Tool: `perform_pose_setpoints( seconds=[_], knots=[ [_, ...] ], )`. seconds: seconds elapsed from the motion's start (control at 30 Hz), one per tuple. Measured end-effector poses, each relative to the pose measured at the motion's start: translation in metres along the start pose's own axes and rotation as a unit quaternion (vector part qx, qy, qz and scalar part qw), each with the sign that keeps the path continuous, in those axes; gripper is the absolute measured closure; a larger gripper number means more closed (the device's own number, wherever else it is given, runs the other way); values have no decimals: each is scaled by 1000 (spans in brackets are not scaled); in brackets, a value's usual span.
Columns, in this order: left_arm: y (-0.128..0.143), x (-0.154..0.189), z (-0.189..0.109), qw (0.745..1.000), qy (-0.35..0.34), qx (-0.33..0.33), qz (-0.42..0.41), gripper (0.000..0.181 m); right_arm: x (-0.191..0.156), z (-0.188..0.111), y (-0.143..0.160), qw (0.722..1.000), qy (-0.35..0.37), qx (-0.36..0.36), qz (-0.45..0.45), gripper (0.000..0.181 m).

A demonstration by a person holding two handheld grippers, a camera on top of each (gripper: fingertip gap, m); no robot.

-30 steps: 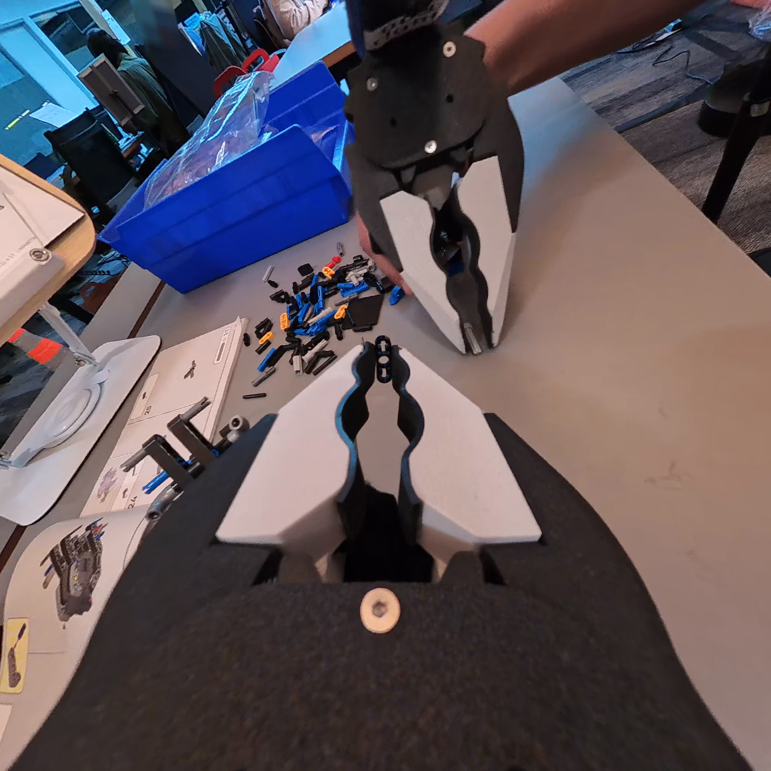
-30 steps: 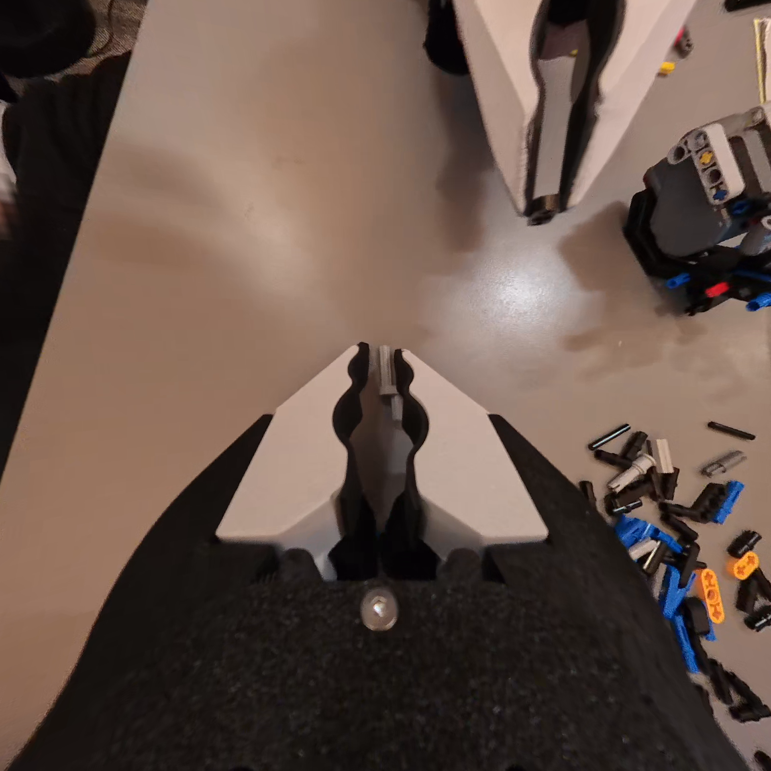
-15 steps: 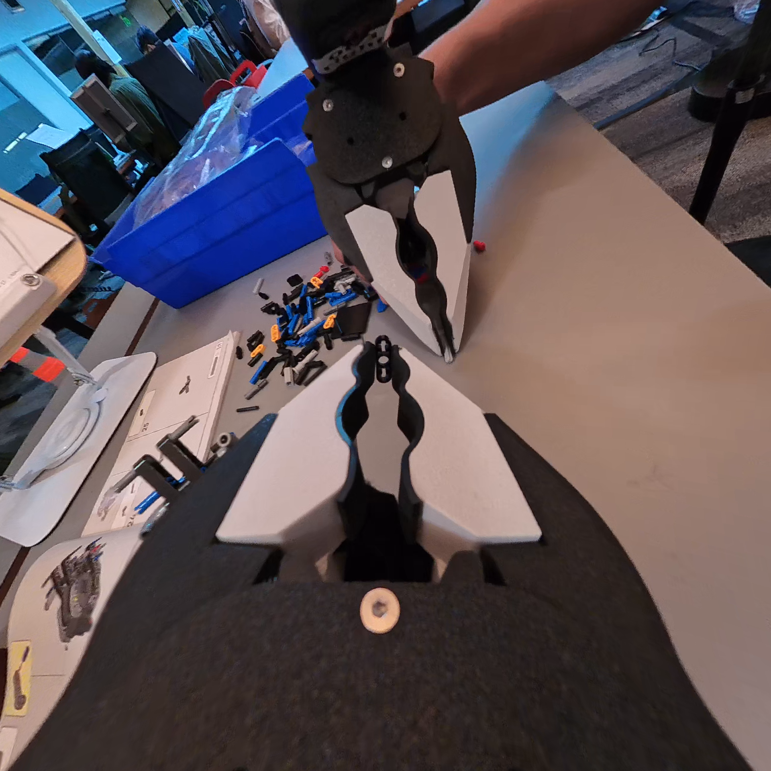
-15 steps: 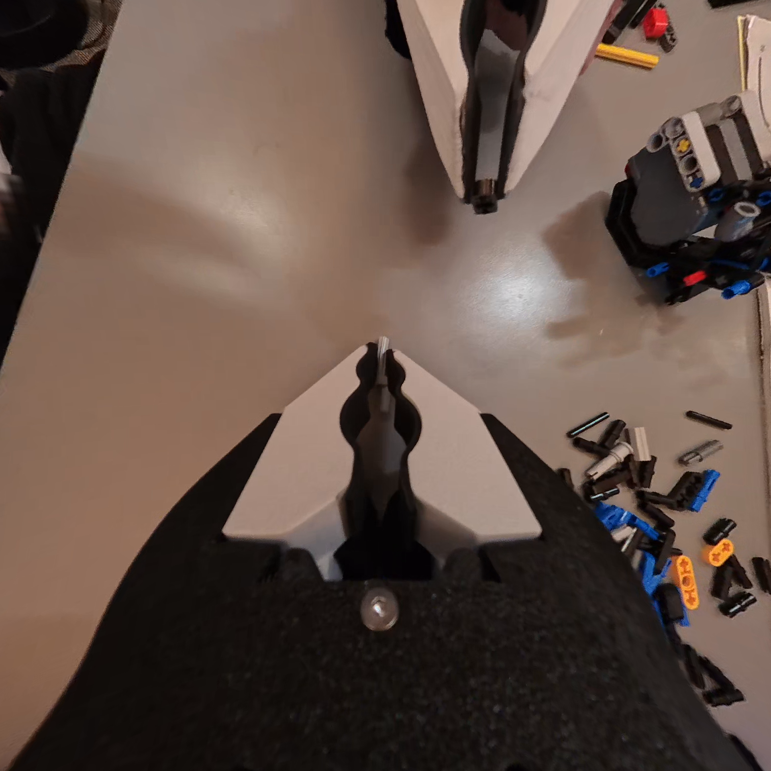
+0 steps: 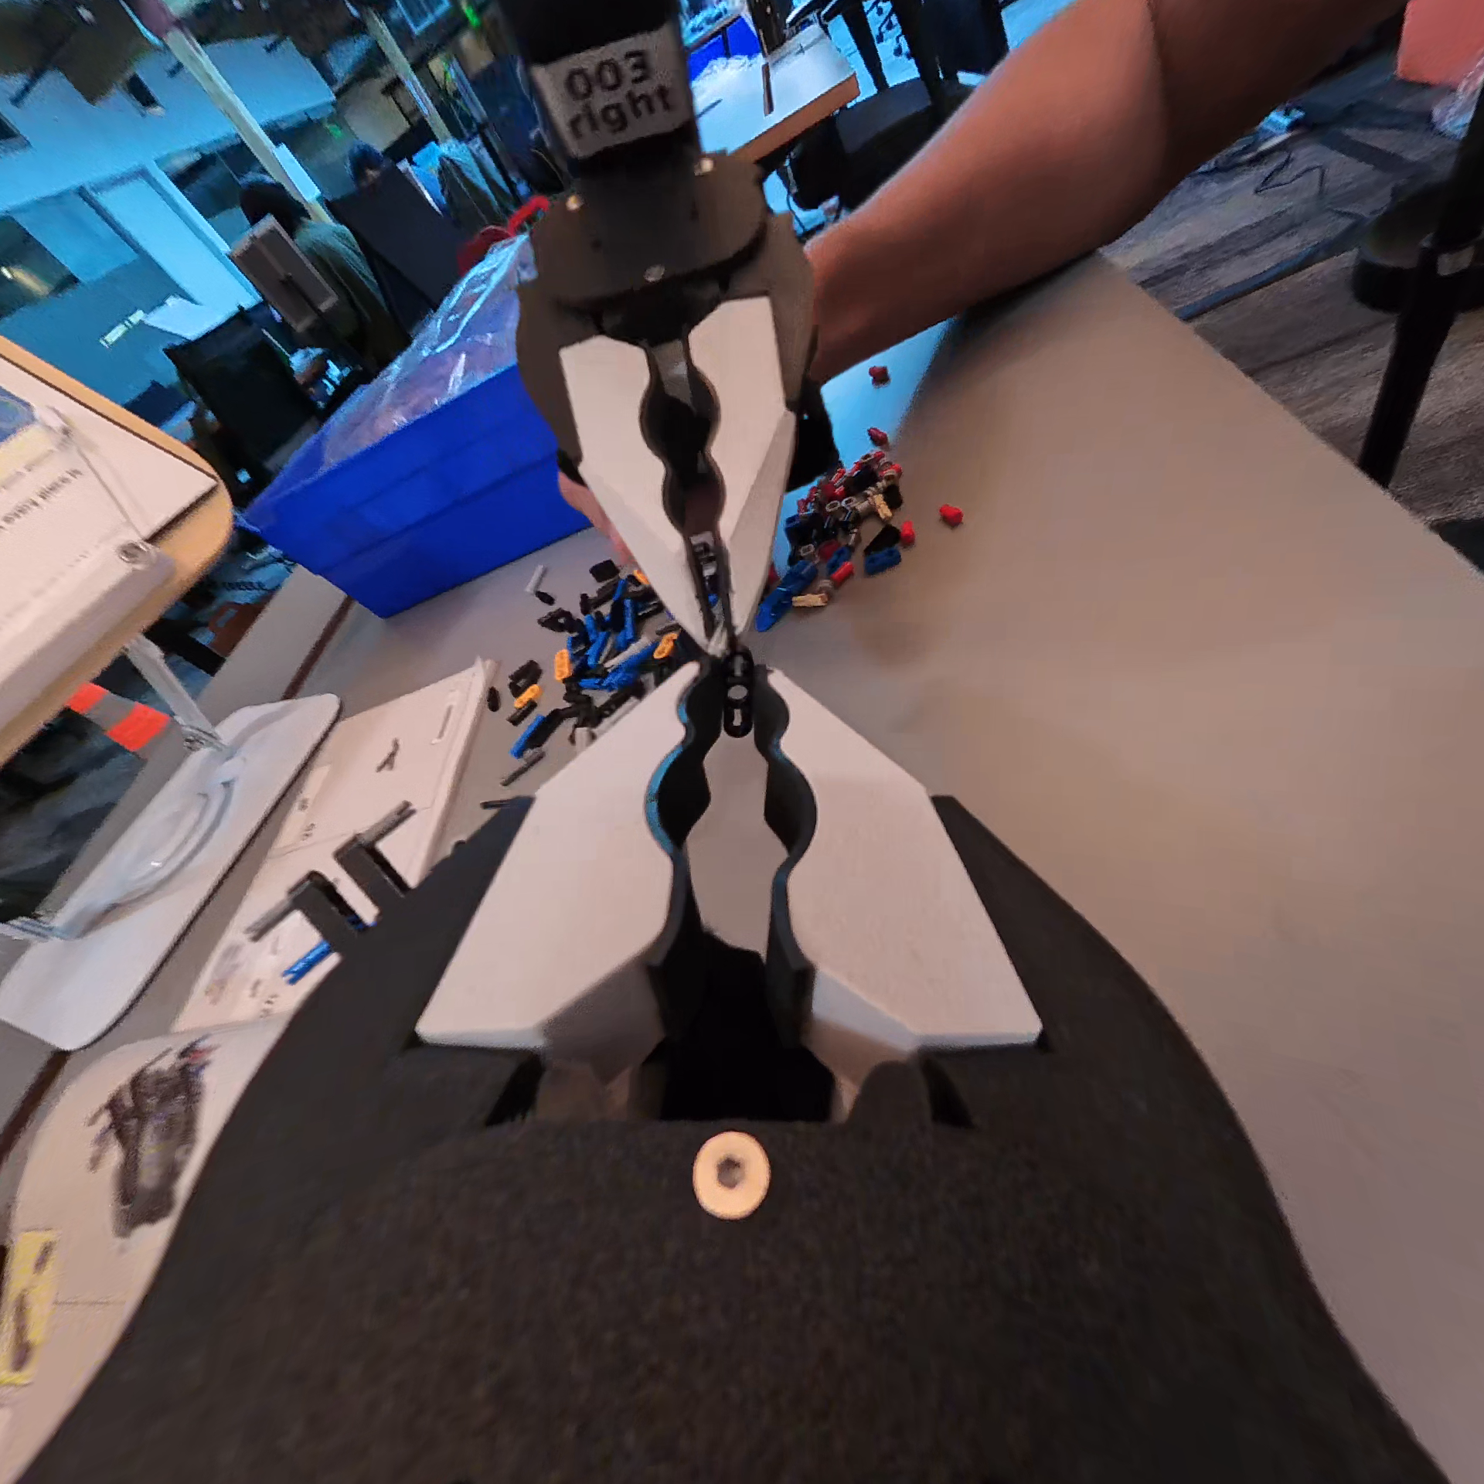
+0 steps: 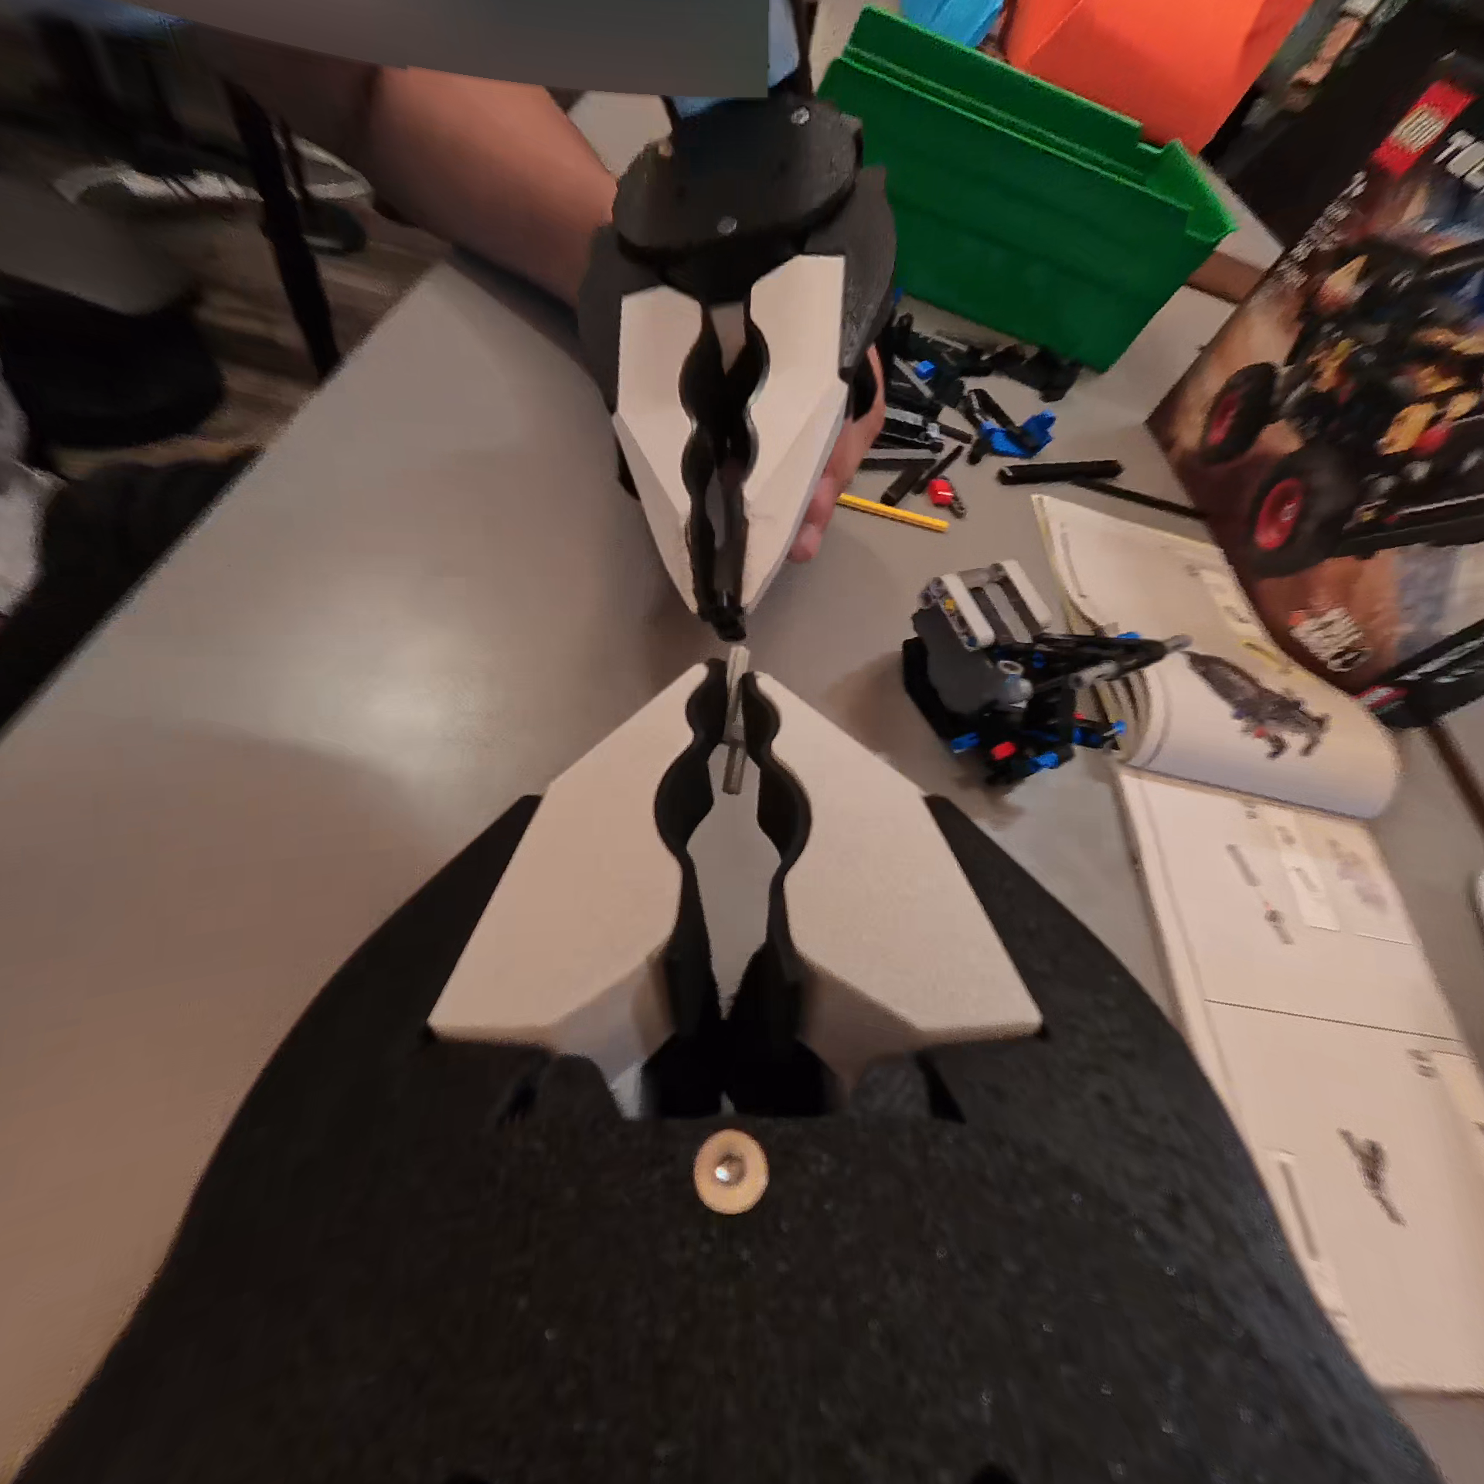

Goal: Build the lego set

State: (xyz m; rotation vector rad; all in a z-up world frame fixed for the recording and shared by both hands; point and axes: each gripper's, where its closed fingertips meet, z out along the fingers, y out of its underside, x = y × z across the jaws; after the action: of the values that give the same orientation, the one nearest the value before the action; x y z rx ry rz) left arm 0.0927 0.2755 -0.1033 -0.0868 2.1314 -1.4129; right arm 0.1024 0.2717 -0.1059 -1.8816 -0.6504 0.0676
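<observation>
The grey pin (image 6: 733,723) sits pinched in my right gripper (image 6: 735,682), long axis pointing up the frame at the black connector (image 5: 735,695) that my left gripper (image 5: 735,682) clamps by its tip. In both views the two tips meet at frame centre, nearly touching, above the table (image 5: 1124,723). Nothing stands between them. The half-built model (image 6: 1004,691) and the loose parts (image 5: 594,666) lie well aside.

A grey table (image 6: 337,723) carries loose lego pieces (image 5: 594,658) mid-frame in the left view, a blue bin (image 5: 417,498) behind them; booklets (image 6: 1285,1004) and a half-built model (image 6: 996,682) right.
</observation>
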Motion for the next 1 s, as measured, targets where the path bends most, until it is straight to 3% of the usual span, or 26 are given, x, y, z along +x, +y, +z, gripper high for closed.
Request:
perform_pose_setpoints(
  seconds=[0.27,0.73,1.0],
  knots=[
    [3,12,5,998,35,-7,-42,176,-14,6,0,998,5,-10,-58,178],
    [-4,16,3,996,57,13,-62,176,-19,5,-7,999,-3,-9,-46,178],
    [-1,24,7,996,70,-15,-52,176,-27,17,6,998,-12,-59,-34,179]
  ],
)
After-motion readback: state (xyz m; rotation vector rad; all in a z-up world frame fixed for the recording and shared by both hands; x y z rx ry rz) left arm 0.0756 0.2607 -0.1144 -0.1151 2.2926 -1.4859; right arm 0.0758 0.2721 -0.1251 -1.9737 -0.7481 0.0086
